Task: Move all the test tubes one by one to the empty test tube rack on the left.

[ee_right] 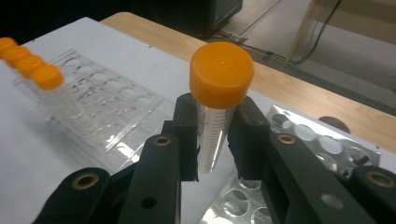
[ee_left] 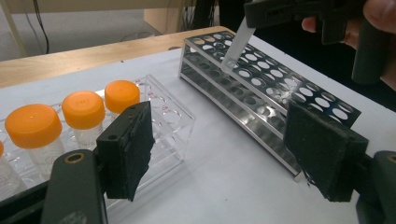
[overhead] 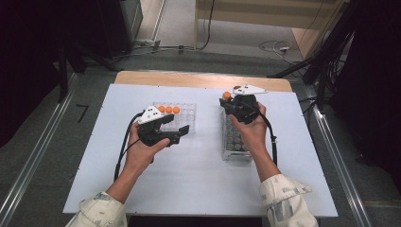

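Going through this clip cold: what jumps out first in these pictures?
The orange-capped tube clamped between the right gripper jaws, held above the far end of the metal rack with its tip near a hole. Next, the row of orange-capped tubes standing in the clear plastic rack on the left, by the open left gripper.

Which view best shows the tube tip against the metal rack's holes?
The left gripper view: the tube slants from the right gripper, tip just above the metal rack. The right gripper view shows its orange cap and clamped body, tip hidden. The high view shows just the cap.
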Demonstrator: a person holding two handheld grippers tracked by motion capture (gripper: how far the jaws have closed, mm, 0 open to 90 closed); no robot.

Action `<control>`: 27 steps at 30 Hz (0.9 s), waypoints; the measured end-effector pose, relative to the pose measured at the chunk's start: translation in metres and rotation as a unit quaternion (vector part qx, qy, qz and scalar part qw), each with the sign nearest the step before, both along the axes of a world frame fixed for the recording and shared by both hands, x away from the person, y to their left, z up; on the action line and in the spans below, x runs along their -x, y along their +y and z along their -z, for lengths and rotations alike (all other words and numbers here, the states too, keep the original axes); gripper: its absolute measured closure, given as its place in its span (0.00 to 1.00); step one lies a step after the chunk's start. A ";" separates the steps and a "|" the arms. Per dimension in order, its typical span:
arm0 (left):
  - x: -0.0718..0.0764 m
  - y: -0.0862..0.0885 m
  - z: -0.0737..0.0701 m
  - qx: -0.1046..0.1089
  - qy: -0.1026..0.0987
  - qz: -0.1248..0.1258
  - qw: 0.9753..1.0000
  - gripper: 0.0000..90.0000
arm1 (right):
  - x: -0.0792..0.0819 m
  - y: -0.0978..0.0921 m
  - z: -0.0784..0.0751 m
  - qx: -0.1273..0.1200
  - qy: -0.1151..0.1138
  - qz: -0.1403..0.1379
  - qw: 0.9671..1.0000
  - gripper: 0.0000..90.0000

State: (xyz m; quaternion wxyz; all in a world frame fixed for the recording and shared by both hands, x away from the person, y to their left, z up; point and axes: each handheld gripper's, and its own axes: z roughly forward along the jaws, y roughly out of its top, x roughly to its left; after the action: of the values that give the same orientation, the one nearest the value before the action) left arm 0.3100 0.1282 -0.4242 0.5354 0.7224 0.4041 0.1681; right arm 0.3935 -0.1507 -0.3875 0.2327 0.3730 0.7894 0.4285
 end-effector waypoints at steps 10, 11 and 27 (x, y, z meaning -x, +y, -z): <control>0.002 -0.003 -0.002 0.005 -0.003 0.003 1.000 0.29 | 0.030 0.017 0.010 0.004 0.009 -0.055 0.998 0.79; 0.002 -0.004 -0.002 0.005 -0.004 0.004 1.000 0.29 | 0.033 0.019 0.011 0.005 0.012 -0.060 0.998 0.79; 0.012 -0.020 -0.012 0.028 -0.032 0.042 0.998 0.52 | 0.064 0.056 0.031 0.021 0.035 -0.140 0.989 0.79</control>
State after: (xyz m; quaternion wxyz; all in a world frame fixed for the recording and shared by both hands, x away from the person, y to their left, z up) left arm 0.2979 0.1080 -0.4126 0.5748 0.7175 0.3609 0.1567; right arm 0.3296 -0.0944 -0.4182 0.1504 0.2684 0.8503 0.4271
